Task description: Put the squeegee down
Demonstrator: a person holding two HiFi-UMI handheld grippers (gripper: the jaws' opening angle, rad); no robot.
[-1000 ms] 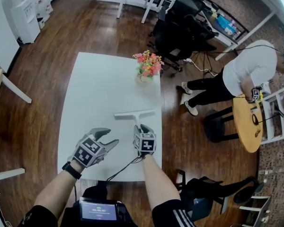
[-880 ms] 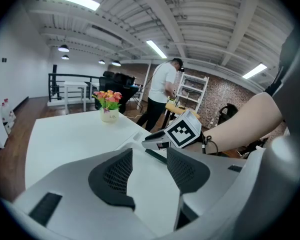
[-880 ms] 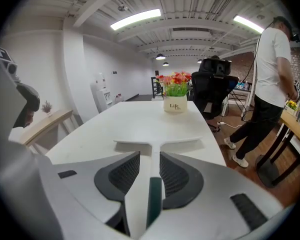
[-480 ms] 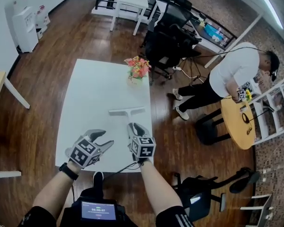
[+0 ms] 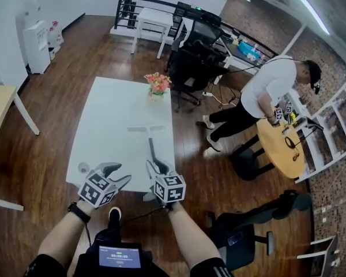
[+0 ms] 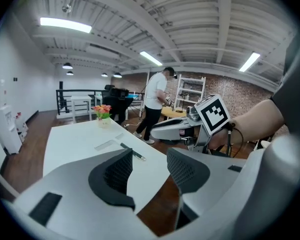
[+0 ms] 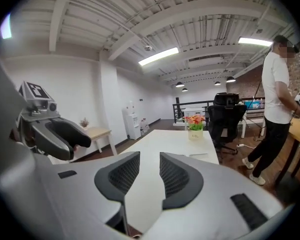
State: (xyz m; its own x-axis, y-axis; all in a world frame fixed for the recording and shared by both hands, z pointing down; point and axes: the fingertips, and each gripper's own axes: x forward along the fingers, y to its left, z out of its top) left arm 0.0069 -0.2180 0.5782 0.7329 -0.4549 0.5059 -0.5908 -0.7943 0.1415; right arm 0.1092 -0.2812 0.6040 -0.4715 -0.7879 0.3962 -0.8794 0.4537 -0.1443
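Head view only: dark wood plank floor (image 5: 52, 126) across the frame, long white rectangular bench (image 5: 112, 114) centre-left, round tan wooden table (image 5: 279, 152) at right, and a person in a white shirt and black trousers (image 5: 265, 91) bent over it. Black office chairs (image 5: 193, 62) crowd the upper centre and a white water dispenser (image 5: 36, 45) stands upper left.

T-shaped squeegee (image 5: 149, 138), pale blade and dark thin handle, lies flat on the bench at frame centre. Its blade faces the small white pot of pink-orange flowers (image 5: 157, 84) and its handle end is just beside the right claw (image 5: 154, 165). The left claw (image 5: 119, 173) hangs at the bench's near edge, lower left.

The left gripper view alone shows a ribbed white ceiling with strip lights and a brick back wall. Its grey jaws with black mesh pads stand wide apart, nothing between. The squeegee sits mid-left, and the right claw with its black-and-white marker cube (image 6: 212, 112) is at right.

The right gripper view alone shows white walls and the pale side table left of the bench. Its jaws are parted by a narrower gap, only bare bench showing through.
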